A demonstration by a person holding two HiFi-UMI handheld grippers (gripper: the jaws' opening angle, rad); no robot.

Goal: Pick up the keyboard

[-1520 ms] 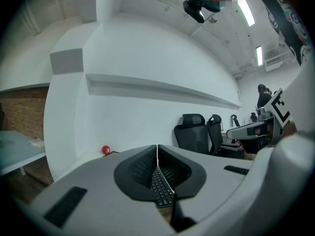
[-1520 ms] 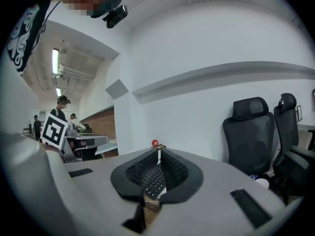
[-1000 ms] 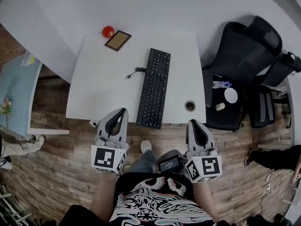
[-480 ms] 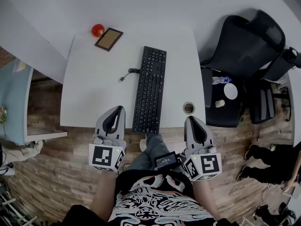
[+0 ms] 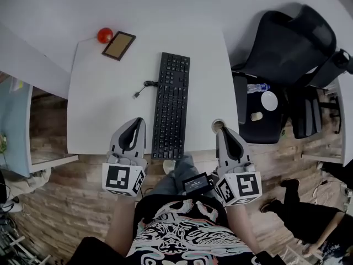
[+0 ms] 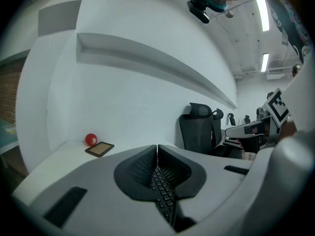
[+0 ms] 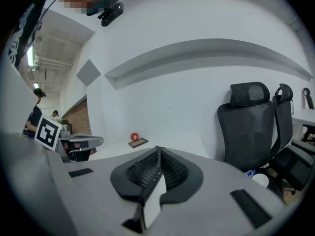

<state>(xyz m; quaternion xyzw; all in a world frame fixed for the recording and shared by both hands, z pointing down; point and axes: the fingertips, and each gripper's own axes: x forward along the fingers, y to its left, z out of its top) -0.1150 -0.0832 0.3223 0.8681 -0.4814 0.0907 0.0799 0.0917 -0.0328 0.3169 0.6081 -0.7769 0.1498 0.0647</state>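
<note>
Hovering over the near edge of the desk [image 5: 94,104]: left gripper [image 5: 138,121] and right gripper [image 5: 222,131], each with jaws pressed together and nothing held. Between the two, flat on the desk and running lengthways away from them: the keyboard [image 5: 171,105], near end about level with the fingertips, cable [image 5: 144,86] trailing off on the left gripper's side. One gripper per long side, probably to lift it evenly by both edges. No contact yet; opening up needed first.
</note>
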